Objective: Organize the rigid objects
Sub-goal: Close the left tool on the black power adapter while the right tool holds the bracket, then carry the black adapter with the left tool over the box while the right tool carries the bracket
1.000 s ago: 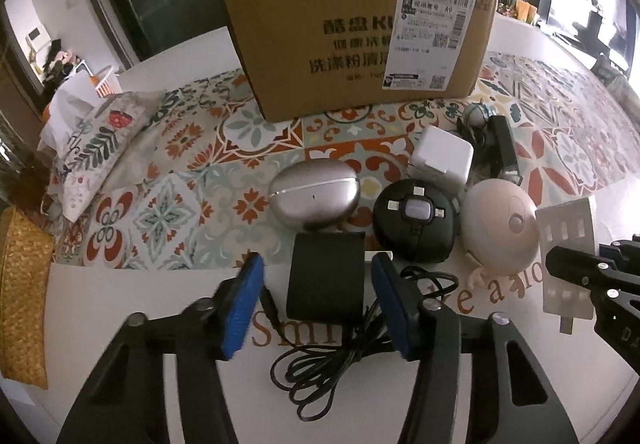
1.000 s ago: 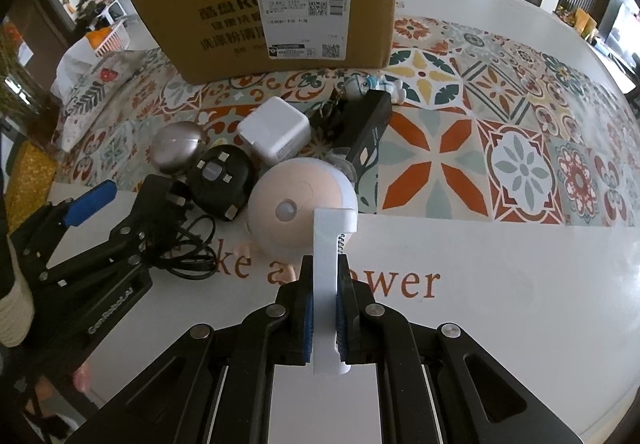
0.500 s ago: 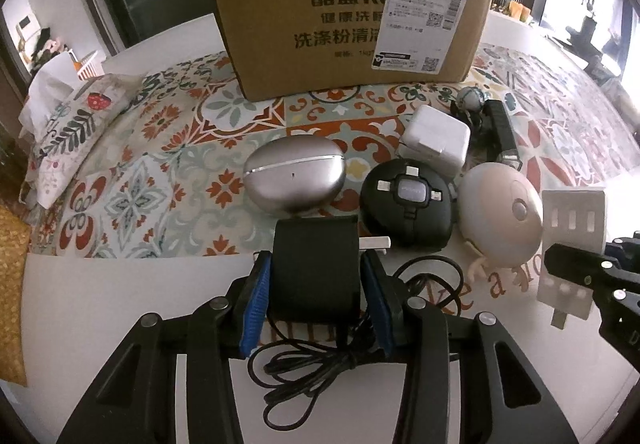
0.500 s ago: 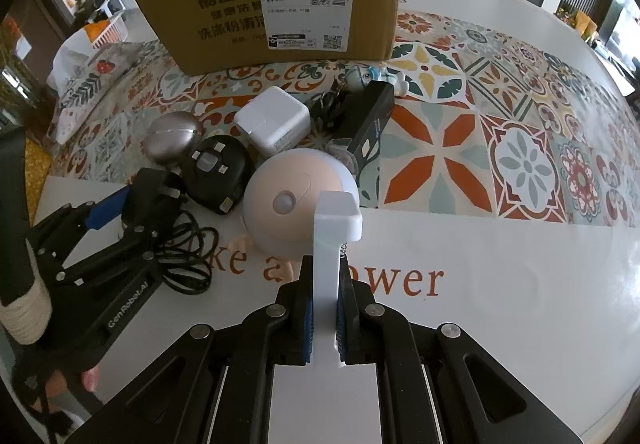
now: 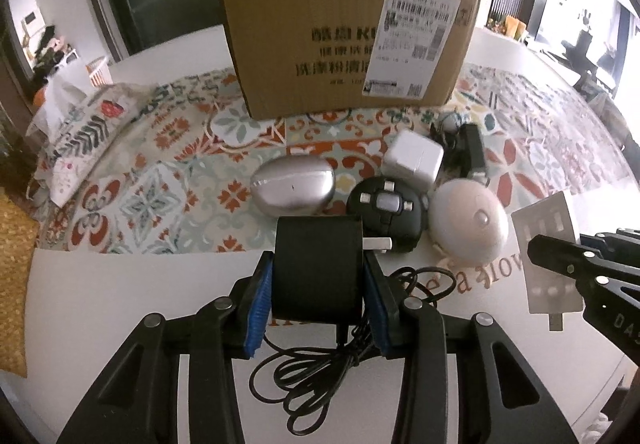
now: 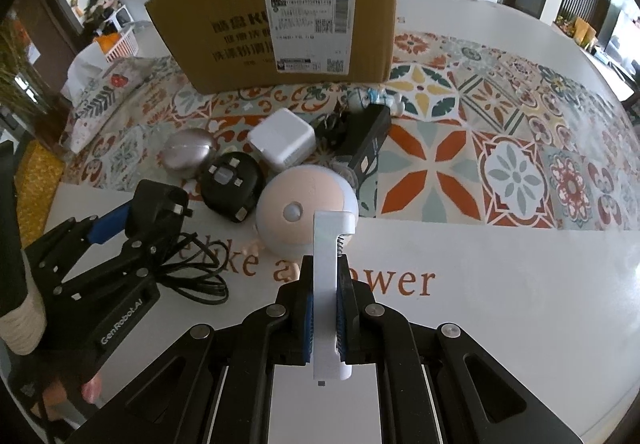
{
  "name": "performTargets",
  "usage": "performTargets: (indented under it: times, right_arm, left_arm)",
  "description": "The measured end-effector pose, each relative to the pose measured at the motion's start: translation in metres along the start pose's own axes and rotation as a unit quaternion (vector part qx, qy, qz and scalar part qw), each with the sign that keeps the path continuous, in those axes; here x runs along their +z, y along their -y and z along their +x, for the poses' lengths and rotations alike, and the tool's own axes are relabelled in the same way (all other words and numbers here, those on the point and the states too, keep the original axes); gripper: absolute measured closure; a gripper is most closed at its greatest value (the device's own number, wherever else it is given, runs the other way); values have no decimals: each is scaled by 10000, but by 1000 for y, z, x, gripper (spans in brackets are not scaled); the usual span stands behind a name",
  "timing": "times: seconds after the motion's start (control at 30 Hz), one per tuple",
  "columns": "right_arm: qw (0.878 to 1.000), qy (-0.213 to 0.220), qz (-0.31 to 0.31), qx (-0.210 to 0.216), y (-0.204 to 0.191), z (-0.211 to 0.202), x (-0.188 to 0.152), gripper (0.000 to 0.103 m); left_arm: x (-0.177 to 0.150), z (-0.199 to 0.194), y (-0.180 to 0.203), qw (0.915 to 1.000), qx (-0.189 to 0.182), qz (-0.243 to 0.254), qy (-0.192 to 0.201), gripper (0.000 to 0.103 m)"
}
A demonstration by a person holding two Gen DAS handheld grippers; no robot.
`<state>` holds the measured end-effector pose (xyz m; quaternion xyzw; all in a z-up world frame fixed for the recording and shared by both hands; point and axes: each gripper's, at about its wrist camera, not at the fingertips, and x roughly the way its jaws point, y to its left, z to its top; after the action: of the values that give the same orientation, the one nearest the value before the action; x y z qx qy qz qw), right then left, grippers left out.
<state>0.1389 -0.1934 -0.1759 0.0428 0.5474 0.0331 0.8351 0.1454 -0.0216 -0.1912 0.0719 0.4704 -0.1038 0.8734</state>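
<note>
Left wrist view: the left gripper (image 5: 318, 290) has closed its blue pads on the black power adapter (image 5: 318, 268), which a second ago lay loose between open jaws. The adapter sits at the near edge of the table (image 5: 120, 304), just near of the silver case (image 5: 294, 185) and the black round device (image 5: 386, 213). Its coiled cable (image 5: 320, 376) trails below the jaws and looks free to snag when lifted.

The right gripper (image 6: 324, 310) remains clamped on the white clip-shaped part (image 6: 330, 284), unchanged over the same interval, just near of the pale round device (image 6: 306, 213).

Judgement: both hands are now loaded, so the next step is likely transfer to the cardboard box (image 5: 348, 43) at the far side.

Legible writing:
- Box label (image 6: 308, 15): "340 0403-01 011" and "A9"; printed characters beside it, with "KU" readable.
- Table: "ke a" and "ower" in brown script.
- Left gripper body, seen from the right wrist view: "GenRobot.AI".
- White charger (image 6: 282, 141) and black rectangular block (image 6: 366, 141): no readable marking.
</note>
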Motion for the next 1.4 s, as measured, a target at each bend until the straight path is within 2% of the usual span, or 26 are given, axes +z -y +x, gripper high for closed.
performTargets:
  times: [0.3,0.8,1.03,1.4]
  right_arm:
    - [9991,426,-52,23,-4,-32,5,94]
    - [9883,1508,-64,229,-19,-99,33,94]
    - [9800,1955,-46,361,-25,-122,50,94]
    - [9695,2389,-22,542,-28,-139,90,94]
  left_arm:
    - [13,-38,-3,9992,35,-64,405,62]
    - [58,-109,-15,9924,8,-118,1227,62]
    - [81,-126,-20,9896,-93,-87,1430,62]
    - [126,-138,-27,9834,-260,-17,1798,62]
